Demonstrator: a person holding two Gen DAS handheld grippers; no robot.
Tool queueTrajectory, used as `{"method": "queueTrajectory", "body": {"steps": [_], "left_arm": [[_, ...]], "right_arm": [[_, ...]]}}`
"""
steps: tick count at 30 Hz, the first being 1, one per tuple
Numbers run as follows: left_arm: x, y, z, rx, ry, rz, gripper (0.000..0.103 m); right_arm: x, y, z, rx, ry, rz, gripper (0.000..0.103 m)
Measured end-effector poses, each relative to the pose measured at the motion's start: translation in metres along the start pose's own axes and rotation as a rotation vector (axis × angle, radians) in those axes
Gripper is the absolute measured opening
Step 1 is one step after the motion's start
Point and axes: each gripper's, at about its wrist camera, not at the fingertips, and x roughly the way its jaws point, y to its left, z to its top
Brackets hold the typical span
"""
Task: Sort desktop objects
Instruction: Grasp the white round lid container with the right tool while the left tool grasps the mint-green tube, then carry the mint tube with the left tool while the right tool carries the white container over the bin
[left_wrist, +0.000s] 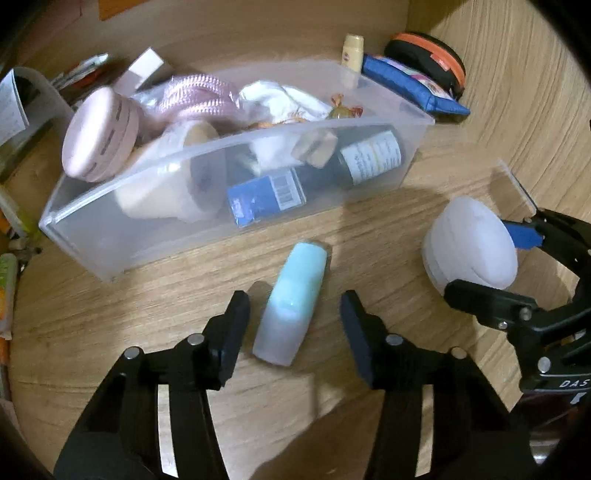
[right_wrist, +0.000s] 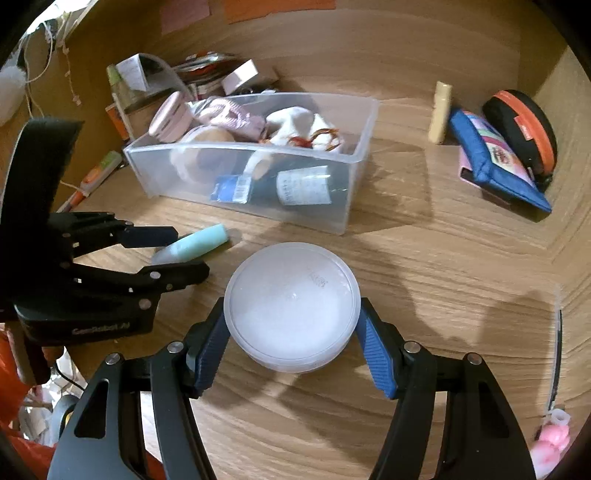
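Note:
A mint-green and white tube (left_wrist: 291, 302) lies on the wooden desk between the open fingers of my left gripper (left_wrist: 295, 321), untouched; it also shows in the right wrist view (right_wrist: 192, 245). My right gripper (right_wrist: 291, 332) is shut on a round white frosted jar (right_wrist: 291, 306), its blue pads (right_wrist: 376, 354) on both sides; the jar also shows in the left wrist view (left_wrist: 469, 247). A clear plastic bin (left_wrist: 122, 236) holds a pink compact (left_wrist: 99, 136), bottles and cloths; it also shows in the right wrist view (right_wrist: 354, 177).
A blue pouch (right_wrist: 495, 158), a black and orange round case (right_wrist: 524, 129) and a cream tube (right_wrist: 439, 110) sit at the back right. Boxes and papers (right_wrist: 140, 77) crowd the back left. A pink item (right_wrist: 550, 443) lies at the desk's right edge.

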Motion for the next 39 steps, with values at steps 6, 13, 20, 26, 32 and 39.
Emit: {"method": "queueTrajectory", "body": {"steps": [6,13,20,26,32,39], "left_arm": [[-0.002,0.001,0.001,0.008,-0.011,0.001,0.024],[-0.020,-0.006,-0.006,0.011,-0.052,-0.017,0.024],[-0.048,0.002,0.001,-0.020,-0.124,-0.026,0.024],[-0.077,0.012,0.021,-0.037,-0.215,-0.011,0.024],[-0.097,0.025,0.048,-0.055,-0.295,0.001,0.024],[-0.093,0.033,0.072,-0.071,-0.312,-0.019,0.024]], "right_arm": [[-0.003,-0.005,0.003,0.003,-0.017,0.000,0.063],[0.000,-0.004,0.006,0.009,-0.018,0.019,0.063],[-0.004,0.001,0.014,0.009,-0.031,0.027,0.063],[-0.022,0.004,0.034,-0.026,-0.095,0.003,0.063],[-0.039,-0.001,0.062,-0.039,-0.160,-0.039,0.063],[-0.042,-0.005,0.087,-0.050,-0.203,-0.057,0.063]]}}
